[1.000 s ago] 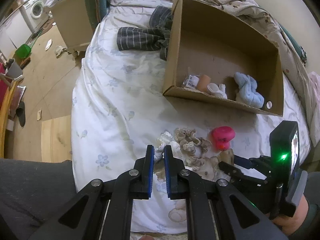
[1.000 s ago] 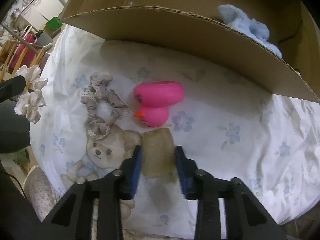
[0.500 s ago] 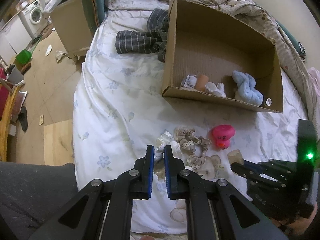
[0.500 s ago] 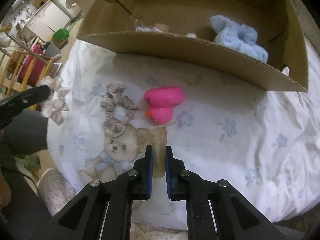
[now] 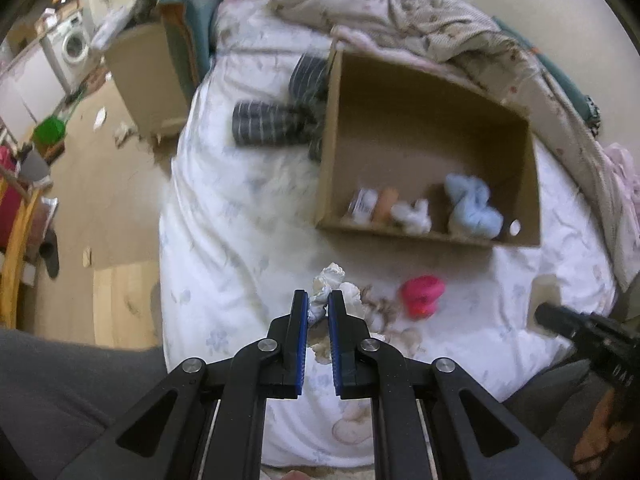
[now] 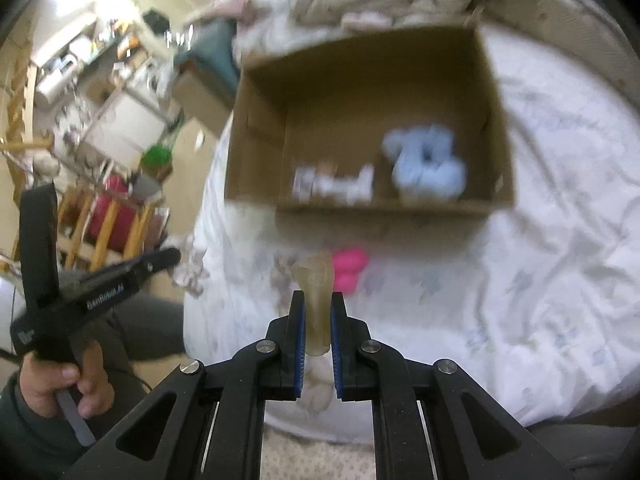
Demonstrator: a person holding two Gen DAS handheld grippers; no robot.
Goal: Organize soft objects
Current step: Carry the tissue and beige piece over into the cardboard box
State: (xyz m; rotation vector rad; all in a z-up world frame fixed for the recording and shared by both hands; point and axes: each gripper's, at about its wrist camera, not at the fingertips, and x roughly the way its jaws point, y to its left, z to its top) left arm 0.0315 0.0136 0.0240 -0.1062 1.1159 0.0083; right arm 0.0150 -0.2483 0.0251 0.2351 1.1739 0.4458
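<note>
Right wrist view: my right gripper (image 6: 316, 316) pinches a tan translucent soft piece (image 6: 316, 296), lifted short of the cardboard box (image 6: 256, 128); my left gripper (image 5: 318, 308) pinches a white scrunchie (image 5: 330, 280), also short of the box. The thin pinch may slip. Blur hides what the tan piece is.

Black tongs (image 5: 318, 306) with blue pads (image 5: 303, 320), silver screws; dark sleeve (image 6: 16, 436).
</note>
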